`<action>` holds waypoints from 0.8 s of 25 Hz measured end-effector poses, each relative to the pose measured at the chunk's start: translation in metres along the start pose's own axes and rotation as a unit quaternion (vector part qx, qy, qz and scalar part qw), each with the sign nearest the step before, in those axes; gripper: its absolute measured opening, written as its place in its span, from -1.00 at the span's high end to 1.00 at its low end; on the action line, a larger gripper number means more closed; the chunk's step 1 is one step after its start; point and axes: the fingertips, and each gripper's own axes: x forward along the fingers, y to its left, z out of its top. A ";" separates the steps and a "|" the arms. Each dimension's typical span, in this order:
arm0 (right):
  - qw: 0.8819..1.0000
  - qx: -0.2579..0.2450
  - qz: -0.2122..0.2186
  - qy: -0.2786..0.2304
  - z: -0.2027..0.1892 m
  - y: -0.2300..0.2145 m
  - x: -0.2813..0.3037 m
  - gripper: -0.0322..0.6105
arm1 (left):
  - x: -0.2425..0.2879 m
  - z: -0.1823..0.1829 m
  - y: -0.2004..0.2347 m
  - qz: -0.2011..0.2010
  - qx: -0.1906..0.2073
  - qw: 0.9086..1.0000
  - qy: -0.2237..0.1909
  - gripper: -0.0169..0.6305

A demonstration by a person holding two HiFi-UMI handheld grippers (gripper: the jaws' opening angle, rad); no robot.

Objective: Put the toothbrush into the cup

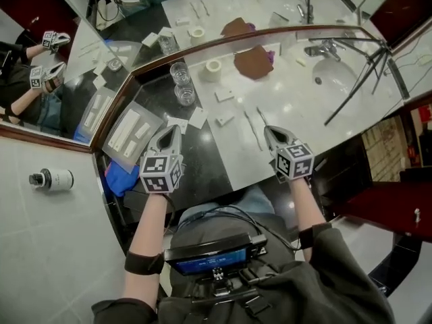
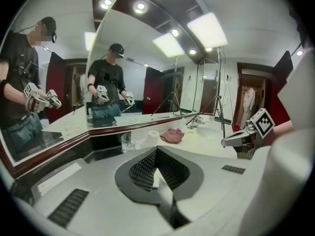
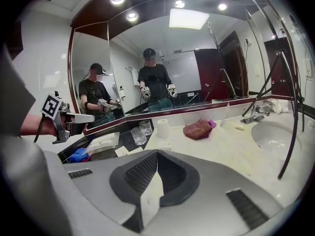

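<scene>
Bathroom, perhaps a hotel's: basin, tap, wide wall mirror

R gripper jaws seen shut, empty. Front glass cup seen beyond tips; roll just right of it, cloth further right.

Head view. Counter spans the centre of the frame. Two cups stand upper centre, below the mirror. Roll just right of them, cloth further right, sink upper right. Tray lower left of the cups. Bottle on the floor, far left.
</scene>
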 end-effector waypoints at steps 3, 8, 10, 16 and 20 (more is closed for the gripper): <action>1.000 -0.008 0.010 0.003 0.002 0.013 0.005 0.84 | -0.018 -0.005 0.013 0.017 -0.006 1.000 -0.008 0.95; 1.000 -0.016 0.014 0.009 0.001 0.022 0.007 0.84 | -0.035 -0.012 0.021 0.034 -0.015 0.999 -0.019 0.95; 1.000 -0.018 0.012 0.013 -0.002 0.020 0.006 0.84 | -0.036 -0.015 0.020 0.035 -0.019 0.999 -0.022 0.95; 0.999 -0.028 -0.020 0.032 -0.009 0.000 0.008 0.84 | -0.033 -0.017 0.017 0.028 -0.033 0.999 -0.022 0.95; 0.995 -0.043 -0.030 0.082 -0.026 -0.019 0.017 0.72 | -0.024 -0.020 0.012 0.019 -0.035 0.999 -0.014 0.95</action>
